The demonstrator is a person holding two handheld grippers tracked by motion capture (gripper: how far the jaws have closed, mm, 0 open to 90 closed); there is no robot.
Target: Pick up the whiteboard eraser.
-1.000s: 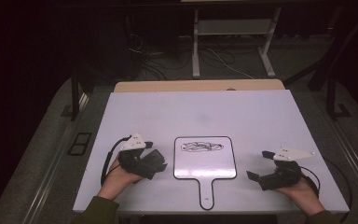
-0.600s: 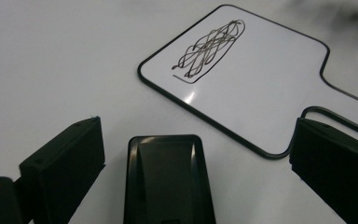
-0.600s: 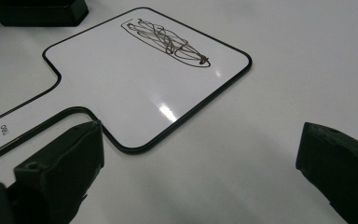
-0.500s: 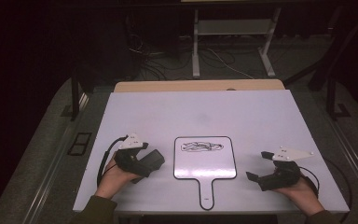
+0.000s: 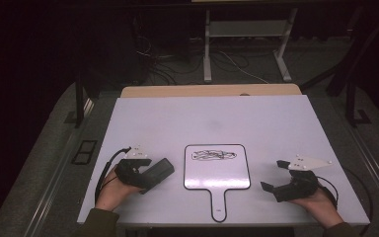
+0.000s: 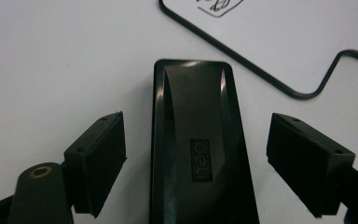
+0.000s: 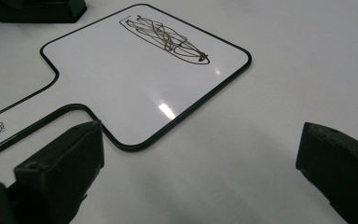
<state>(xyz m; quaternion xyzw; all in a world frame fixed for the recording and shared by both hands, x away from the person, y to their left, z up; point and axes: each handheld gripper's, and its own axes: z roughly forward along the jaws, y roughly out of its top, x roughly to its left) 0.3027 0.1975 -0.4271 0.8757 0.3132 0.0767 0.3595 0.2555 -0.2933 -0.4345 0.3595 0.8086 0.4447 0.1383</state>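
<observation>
Both my grippers stood open: left gripper (image 6: 196, 154) straddled the eraser (image 6: 198, 144) without touching, right gripper (image 7: 200, 172) empty beside the scribbled whiteboard (image 7: 140, 79).

Both grippers are black, blocky tools, each with two thick rectangular jaws. The left gripper (image 5: 143, 170) carries a pale grey three-cornered plate on top, at about 12 o'clock of its body, and a black cable loops out from it toward 9 o'clock. In the left gripper view its jaws show small round screw holes along their top edges, and a brass-coloured ring sits in the arm at 7 o'clock. The right gripper (image 5: 275, 178) bears a longer grey three-cornered plate dotted with small holes, and a thin black cable curves away at 3 o'clock. Olive-green sleeves cover both forearms.
</observation>
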